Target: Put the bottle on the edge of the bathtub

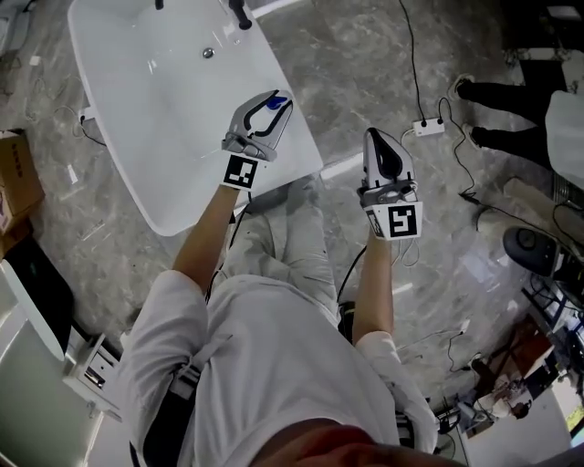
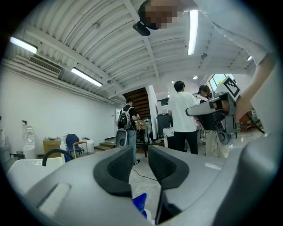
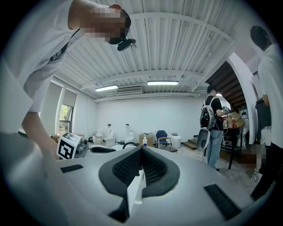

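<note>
Over the bathtub (image 1: 137, 119) rim, the jaws of my L gripper (image 1: 280, 98) sit nearly together w/ a slim gap, pinching nothing. Below, thru that gap, I see the blue cap of the bottle (image 2: 139, 202). R gripper (image 3: 141, 154): pressed together, empty.

The bathtub (image 1: 137, 169) lies far left on the floor (image 1: 383, 73), its faucet (image 1: 239, 11) at the far end and its drain (image 1: 208, 53) just near of that; the left gripper (image 1: 283, 97) is above the bathtub's right rim, the bottle (image 1: 276, 103) just under its jaws; the right gripper (image 1: 374, 137) is to the right, over the floor; a power strip (image 1: 427, 127) lies farther right; right of that stand a person's legs (image 1: 511, 96); a cardboard box (image 1: 14, 178) sits at the left edge.
</note>
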Available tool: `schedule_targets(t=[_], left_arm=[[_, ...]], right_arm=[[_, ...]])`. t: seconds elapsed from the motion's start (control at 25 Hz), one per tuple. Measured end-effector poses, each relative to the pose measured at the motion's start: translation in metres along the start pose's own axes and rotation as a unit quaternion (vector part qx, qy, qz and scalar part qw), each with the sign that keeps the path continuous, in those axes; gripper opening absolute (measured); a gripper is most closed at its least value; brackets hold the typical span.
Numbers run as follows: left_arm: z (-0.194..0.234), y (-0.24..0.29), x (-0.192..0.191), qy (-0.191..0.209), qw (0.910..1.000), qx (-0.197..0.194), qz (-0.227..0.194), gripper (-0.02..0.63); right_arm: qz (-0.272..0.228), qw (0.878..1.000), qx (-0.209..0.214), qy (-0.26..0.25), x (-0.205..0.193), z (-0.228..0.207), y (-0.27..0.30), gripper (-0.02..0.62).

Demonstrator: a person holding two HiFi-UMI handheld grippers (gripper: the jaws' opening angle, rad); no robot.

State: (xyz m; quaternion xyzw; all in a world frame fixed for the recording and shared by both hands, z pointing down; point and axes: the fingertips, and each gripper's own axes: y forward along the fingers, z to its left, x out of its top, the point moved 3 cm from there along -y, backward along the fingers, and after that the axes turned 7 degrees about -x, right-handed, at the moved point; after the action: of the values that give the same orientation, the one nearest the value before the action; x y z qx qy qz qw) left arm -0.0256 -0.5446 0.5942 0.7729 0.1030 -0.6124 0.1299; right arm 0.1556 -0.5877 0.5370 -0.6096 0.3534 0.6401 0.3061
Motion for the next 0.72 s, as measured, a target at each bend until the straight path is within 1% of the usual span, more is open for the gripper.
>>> schedule_targets(t=[0.12,0.2,0.32,0.36,0.56,0.64,0.72], left_arm=[[0.001,-0.010,0.034,0.003,0.9999,0.011,-0.001,0.065],[0.000,-0.013,0.056,-0.003,0.9998,0.020,-0.003,0.033],[0.000,-0.016,0.087,-0.047,0.9974,0.049,-0.024,0.002],[0.001,-0.017,0.097,-0.055,0.9965,0.056,-0.029,0.000],[0.002,-0.033,0.144,-0.063,0.9928,0.093,-0.040,0.000],[0.000,-0.043,0.158,-0.067,0.9913,0.107,-0.037,0.000],[-0.004,-0.051,0.169,-0.061,0.9910,0.115,-0.032,0.000]], right_arm=[[-0.002,1.000,0.019,0.000,0.025,0.009,-0.001,0.002],[-0.005,0.999,0.033,0.001,0.042,0.012,-0.001,0.002],[-0.010,0.998,0.059,0.003,0.067,0.015,-0.001,0.002],[-0.011,0.998,0.067,0.002,0.075,0.016,0.000,0.002],[-0.015,0.993,0.115,0.011,0.107,0.029,0.006,0.002],[-0.013,0.991,0.132,0.002,0.116,0.037,0.008,0.002],[-0.018,0.989,0.144,-0.005,0.124,0.045,0.011,0.002]])
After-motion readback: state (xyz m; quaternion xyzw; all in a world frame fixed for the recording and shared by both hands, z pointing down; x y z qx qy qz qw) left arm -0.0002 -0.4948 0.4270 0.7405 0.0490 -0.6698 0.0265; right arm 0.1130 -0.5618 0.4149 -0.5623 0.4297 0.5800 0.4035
